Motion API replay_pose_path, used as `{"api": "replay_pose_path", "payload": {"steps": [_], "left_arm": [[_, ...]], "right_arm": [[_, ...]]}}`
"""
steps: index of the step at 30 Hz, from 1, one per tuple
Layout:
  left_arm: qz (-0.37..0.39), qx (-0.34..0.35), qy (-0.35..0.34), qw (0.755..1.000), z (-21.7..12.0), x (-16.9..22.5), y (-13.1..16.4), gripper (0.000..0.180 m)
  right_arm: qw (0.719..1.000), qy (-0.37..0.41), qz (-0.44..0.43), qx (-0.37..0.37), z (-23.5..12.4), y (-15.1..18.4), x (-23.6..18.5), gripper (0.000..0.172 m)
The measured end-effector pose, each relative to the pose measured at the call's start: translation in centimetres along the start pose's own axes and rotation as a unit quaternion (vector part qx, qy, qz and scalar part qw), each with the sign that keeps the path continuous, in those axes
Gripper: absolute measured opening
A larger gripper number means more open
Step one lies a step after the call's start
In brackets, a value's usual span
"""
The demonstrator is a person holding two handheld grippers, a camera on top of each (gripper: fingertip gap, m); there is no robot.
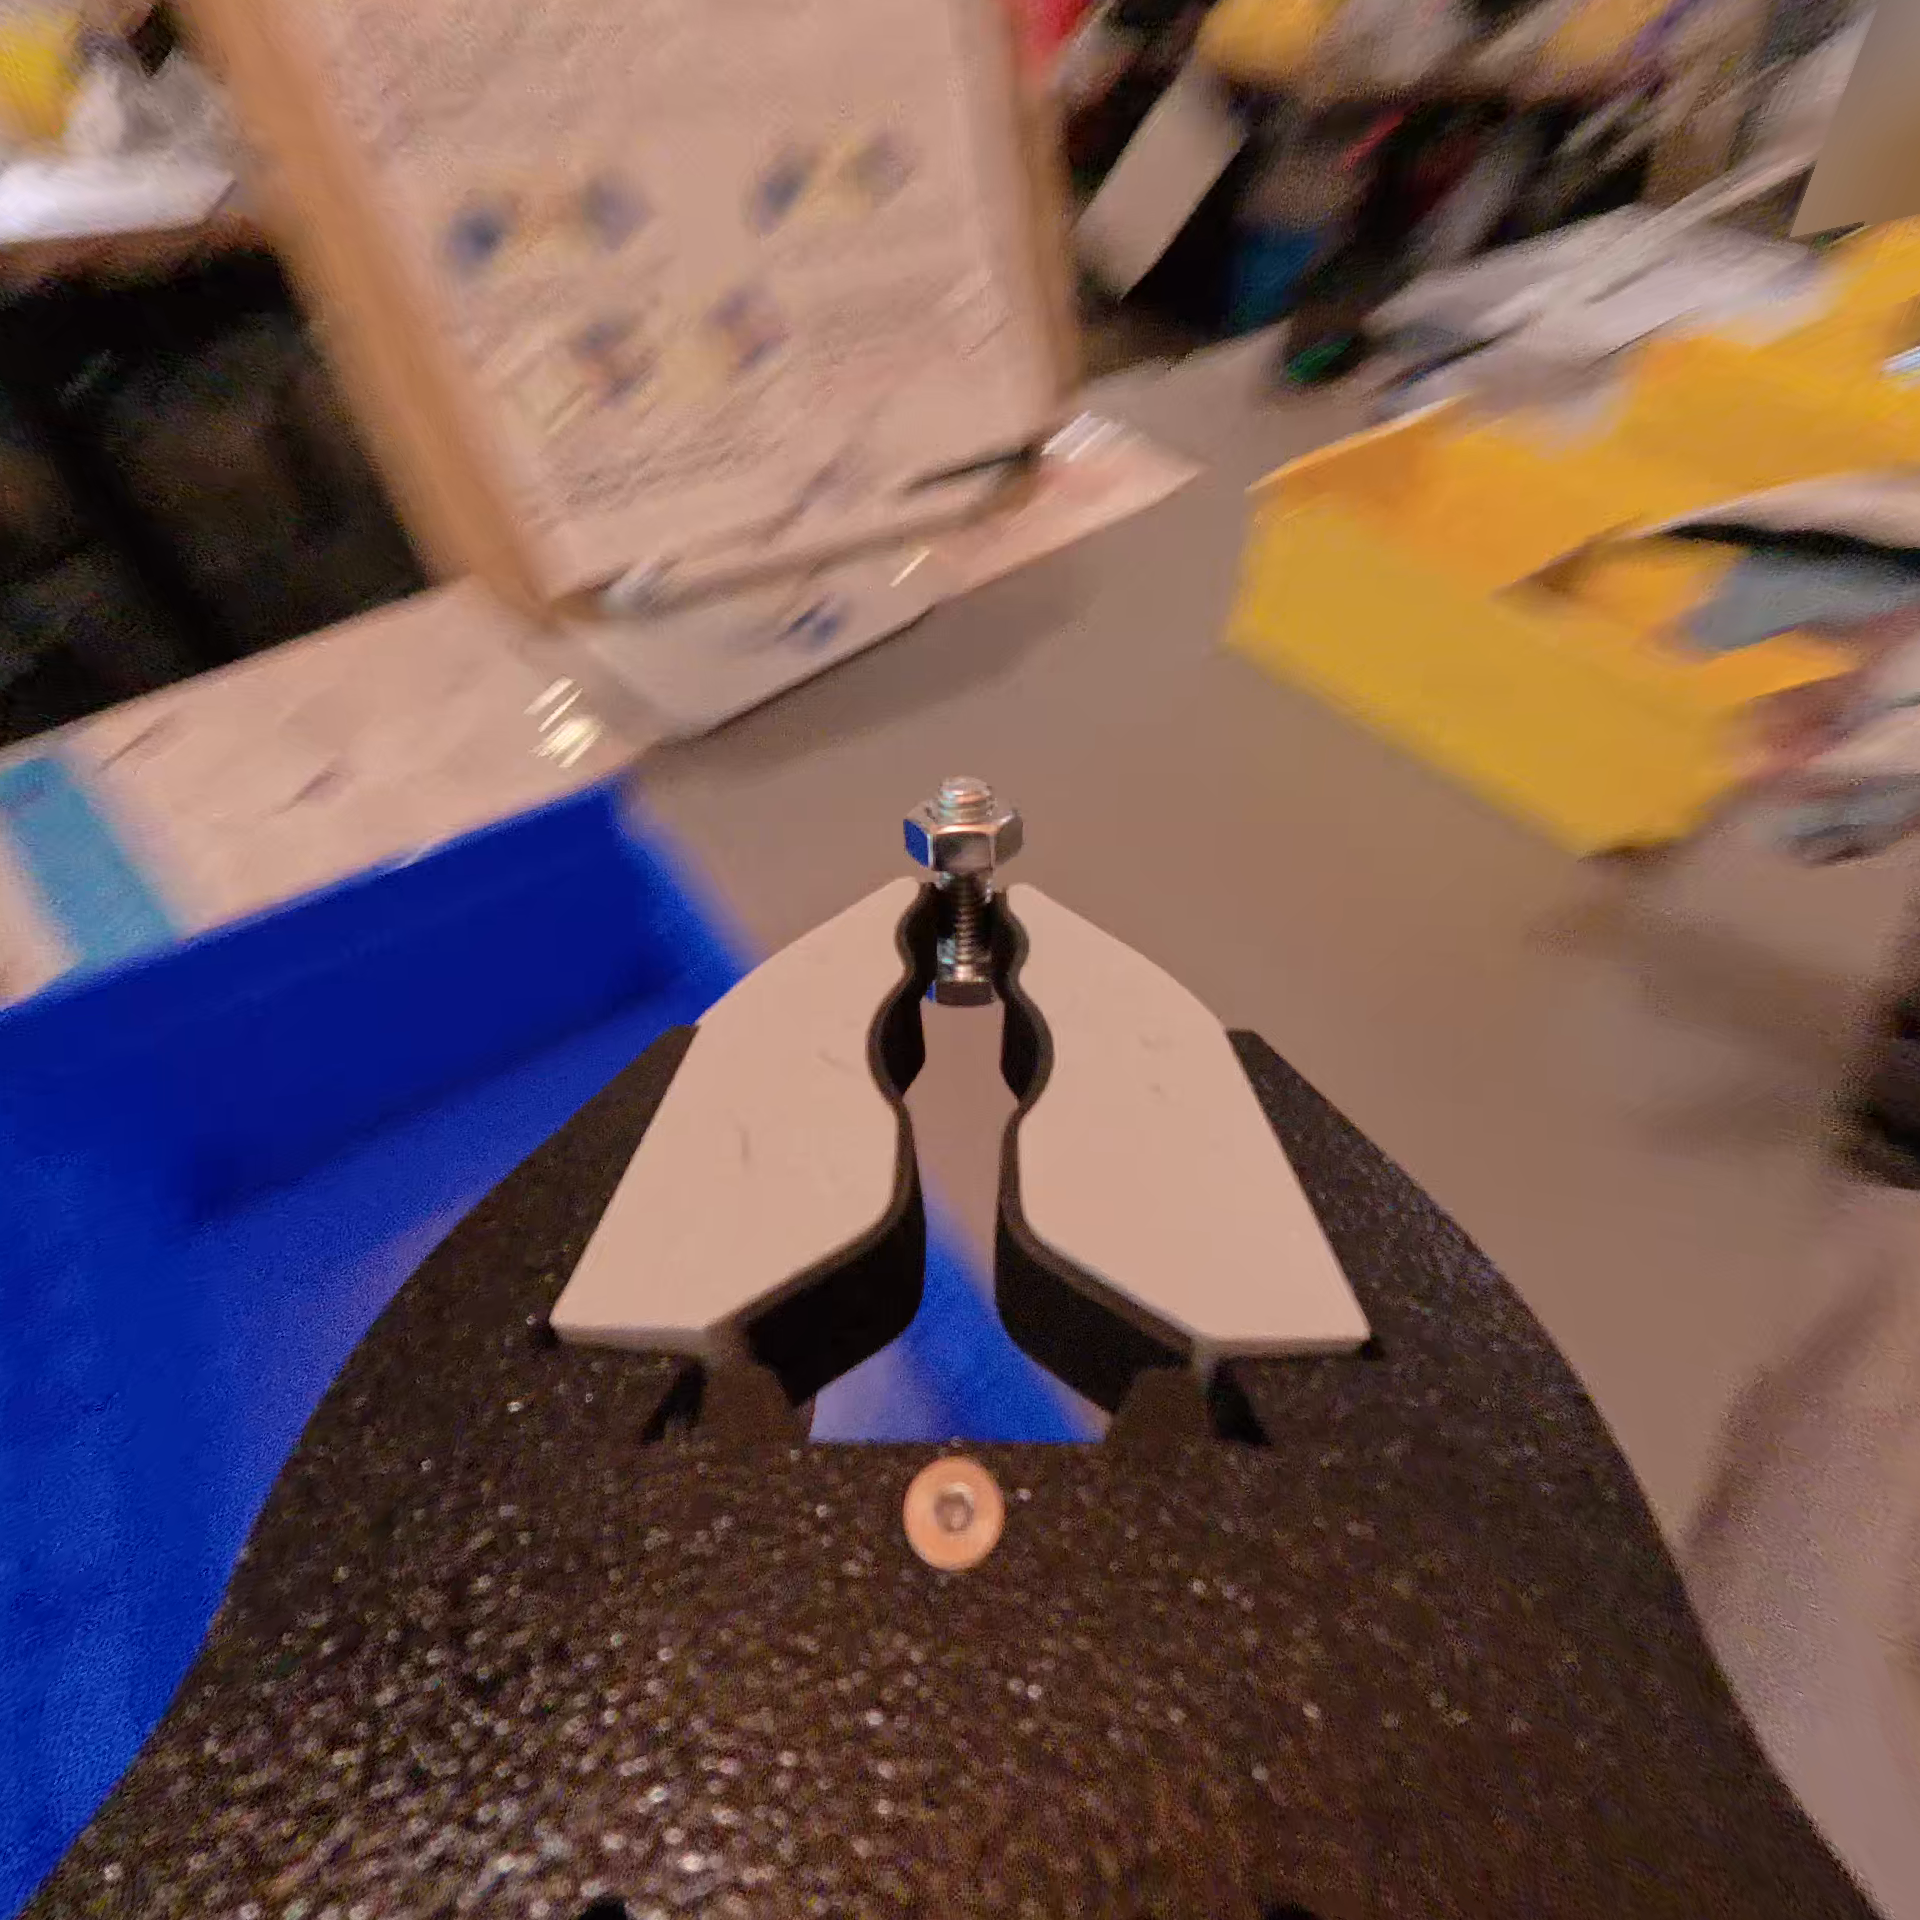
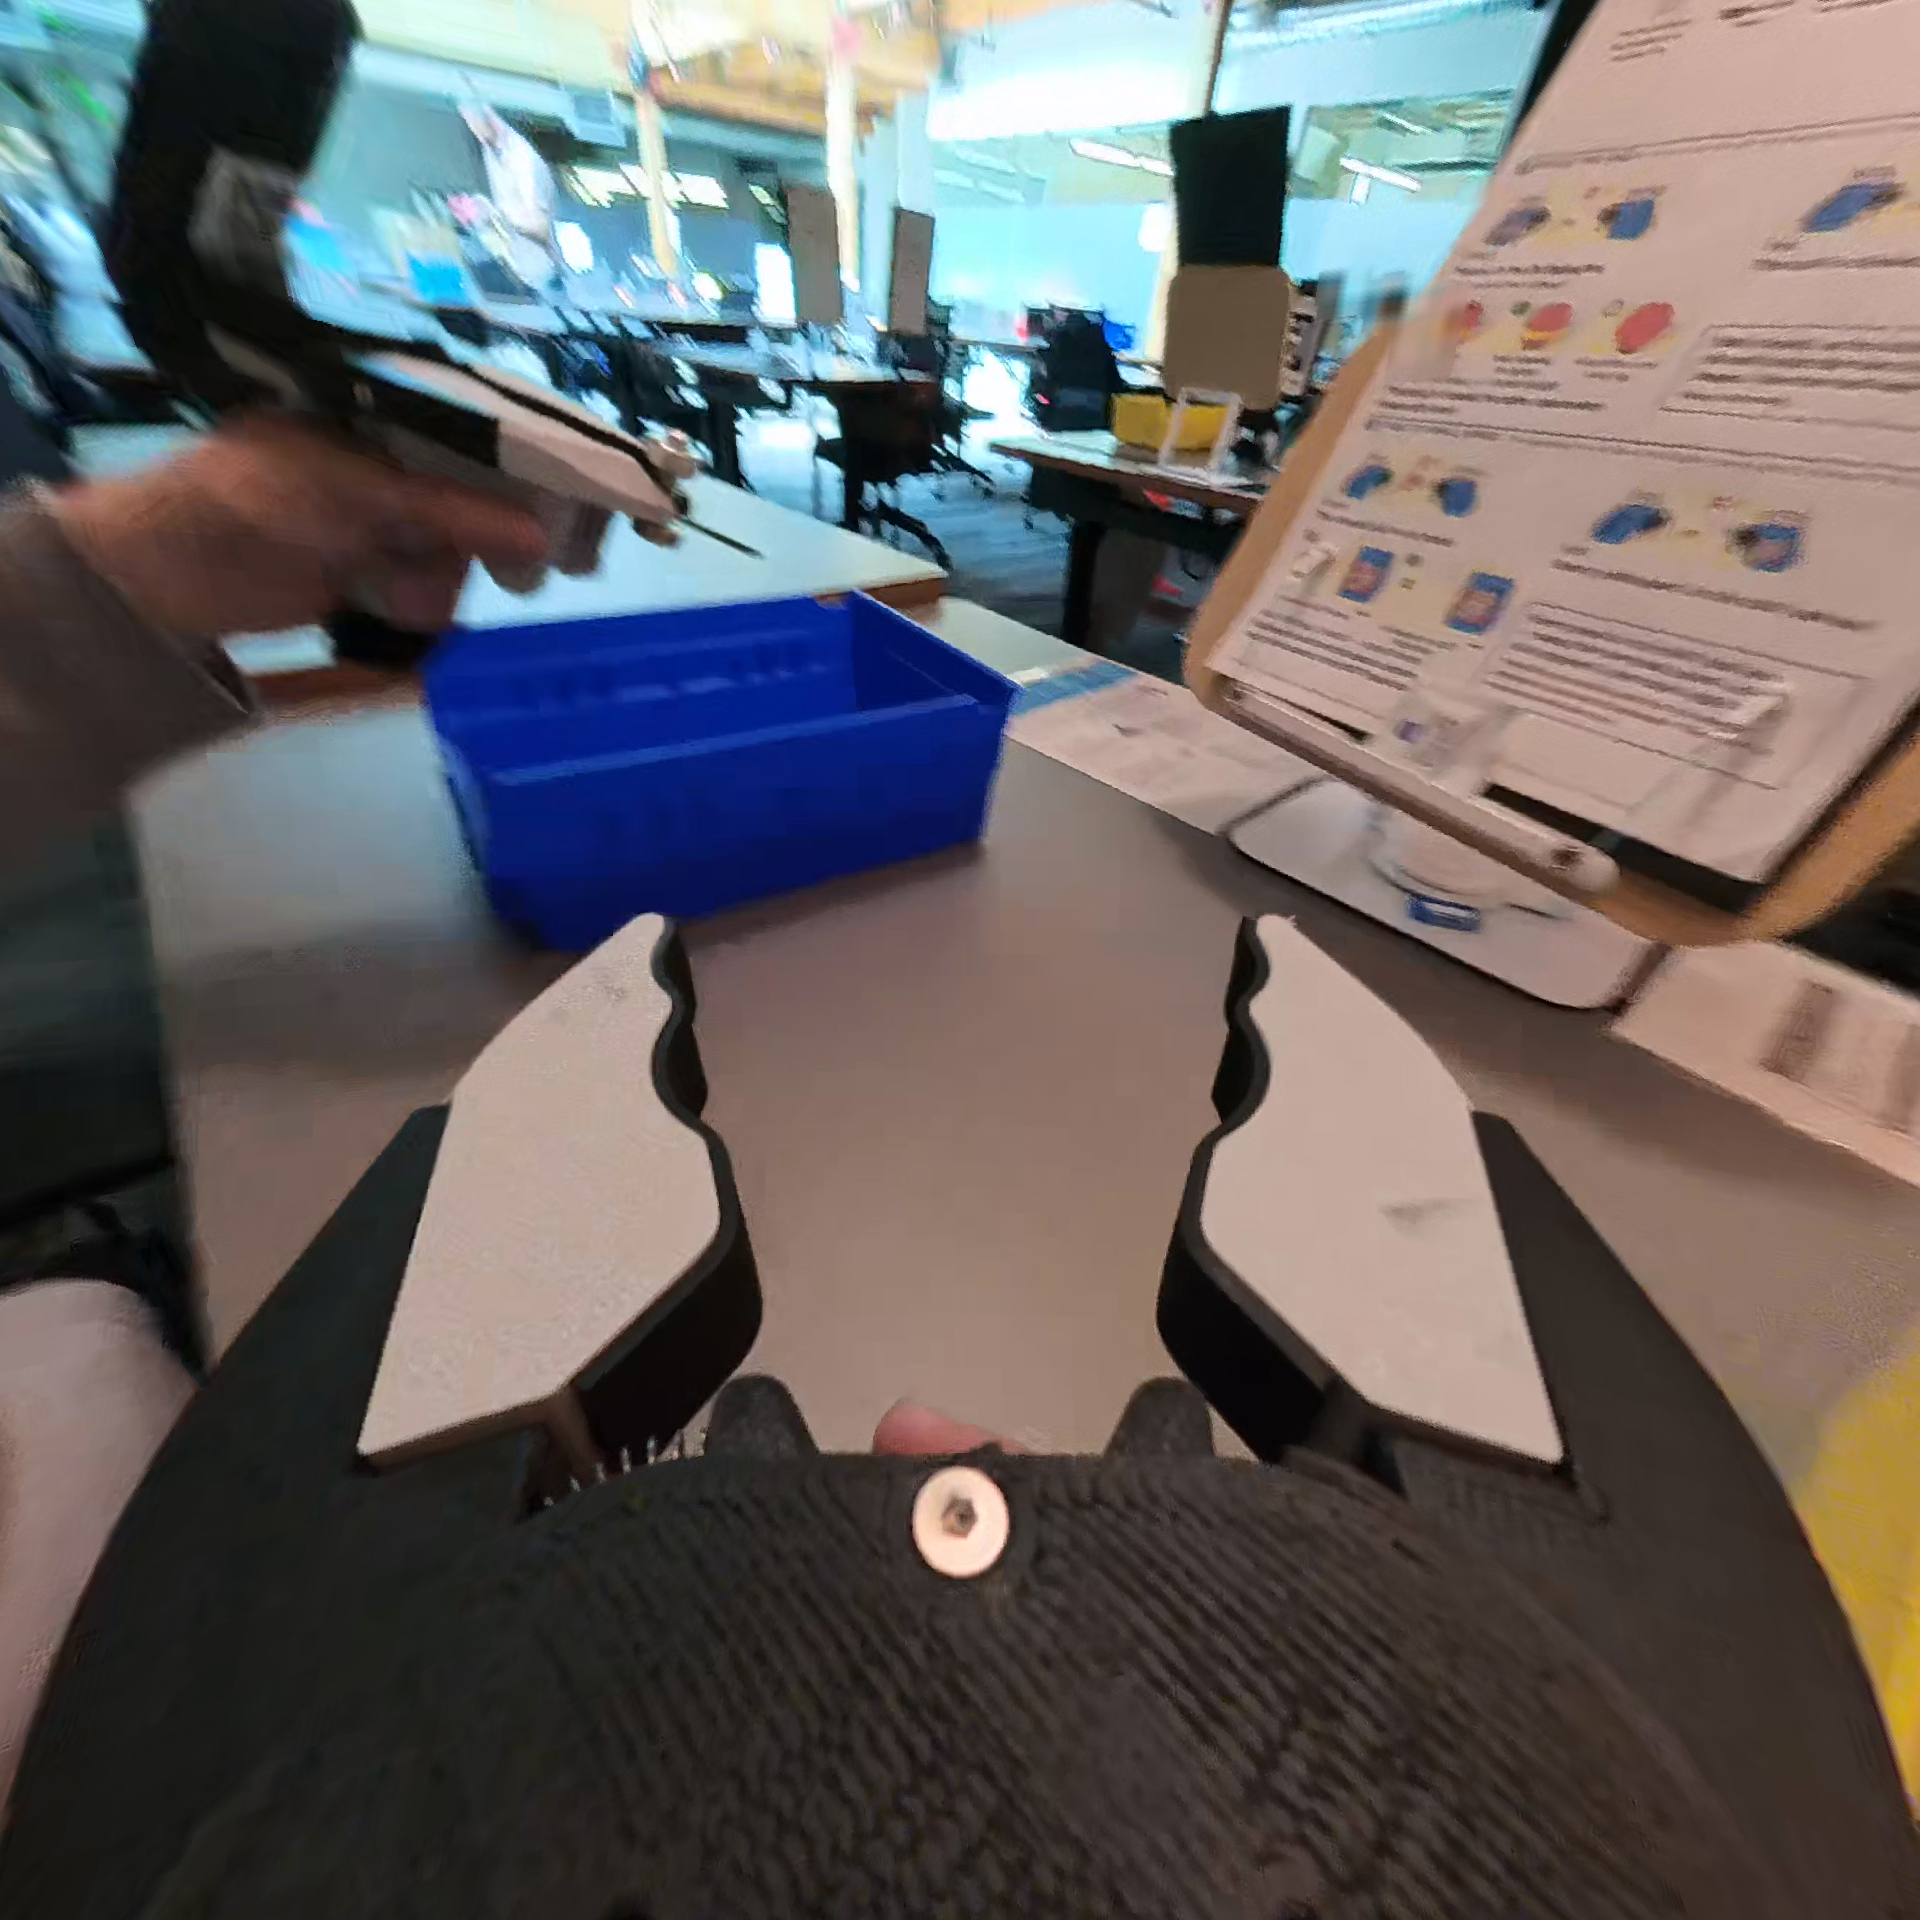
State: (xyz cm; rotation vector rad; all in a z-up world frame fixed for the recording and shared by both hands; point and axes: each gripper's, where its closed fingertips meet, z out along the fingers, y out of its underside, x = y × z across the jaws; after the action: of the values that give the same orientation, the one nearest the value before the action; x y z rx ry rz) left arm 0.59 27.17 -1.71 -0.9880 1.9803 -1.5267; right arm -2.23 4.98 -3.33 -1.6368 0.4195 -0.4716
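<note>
The left claw (image 1: 961, 914) is closed on a silver bolt (image 1: 961, 940), with both fingertips pressing against the threaded shank; the bolt points forward, its hex head lying between the fingers and a hex nut (image 1: 961, 840) threaded near its far end, just past the fingertips. Below and to the left is a blue bin (image 1: 312, 1091), blurred. On the grey table (image 1: 1195, 883) beyond stand a propped board with printed sheets (image 1: 675, 312) and, to the right, a yellow container (image 1: 1507, 623), both blurred.
</note>
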Motion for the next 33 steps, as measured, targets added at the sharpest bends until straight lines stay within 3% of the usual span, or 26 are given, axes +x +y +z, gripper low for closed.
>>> {"api": "replay_pose_path", "payload": {"steps": [1, 3, 5, 7, 9, 12, 16, 23, 29, 32, 33], "left_arm": [[0.008, 0.048, 0.056, 0.997, 0.6, 3.4, -1.0, 0.009], [0.022, 0.107, 0.153, 0.982, 2.1, 9.3, -0.9, 0.009], [0.016, 0.133, 0.232, 0.964, 4.1, 13.7, 0.9, 0.009], [0.026, 0.143, 0.266, 0.953, 6.1, 16.1, 3.2, 0.009], [0.03, 0.143, 0.284, 0.948, 7.8, 17.3, 5.1, 0.008], [0.039, 0.126, 0.304, 0.943, 8.8, 17.8, 6.6, 0.009], [0.015, 0.163, 0.313, 0.935, 8.7, 17.7, 6.1, 0.008], [0.04, 0.167, 0.299, 0.939, 9.0, 18.5, 6.4, 0.008], [0.038, 0.17, 0.292, 0.94, 8.8, 18.5, 6.1, 0.008], [0.03, 0.179, 0.288, 0.94, 8.6, 18.1, 5.7, 0.009], [0.025, 0.186, 0.286, 0.94, 8.4, 17.8, 5.5, 0.008]], "right_arm": [[1.0, -0.021, 0.019, 0.013, 0.6, -0.4, -1.4, 0.097], [0.997, -0.063, 0.032, 0.034, 1.3, -0.9, -4.1, 0.09], [0.995, -0.071, 0.03, 0.063, 1.6, -1.0, -5.6, 0.081], [0.994, -0.071, 0.028, 0.077, 1.8, -0.4, -6.2, 0.073], [0.995, -0.072, 0.035, 0.063, 2.0, 0.9, -6.4, 0.078], [0.995, -0.082, 0.032, 0.047, 1.8, 2.5, -6.0, 0.074], [0.993, -0.103, 0.026, 0.047, 1.9, 3.3, -6.1, 0.061], [0.994, -0.096, 0.005, 0.053, 2.7, 3.2, -6.5, 0.041], [0.995, -0.077, -0.008, 0.056, 2.7, 2.9, -6.1, 0.035], [0.996, -0.06, 0.015, 0.062, 2.1, 2.5, -4.4, 0.053], [0.997, -0.026, 0.035, 0.059, 1.9, 2.7, -2.8, 0.051]]}}
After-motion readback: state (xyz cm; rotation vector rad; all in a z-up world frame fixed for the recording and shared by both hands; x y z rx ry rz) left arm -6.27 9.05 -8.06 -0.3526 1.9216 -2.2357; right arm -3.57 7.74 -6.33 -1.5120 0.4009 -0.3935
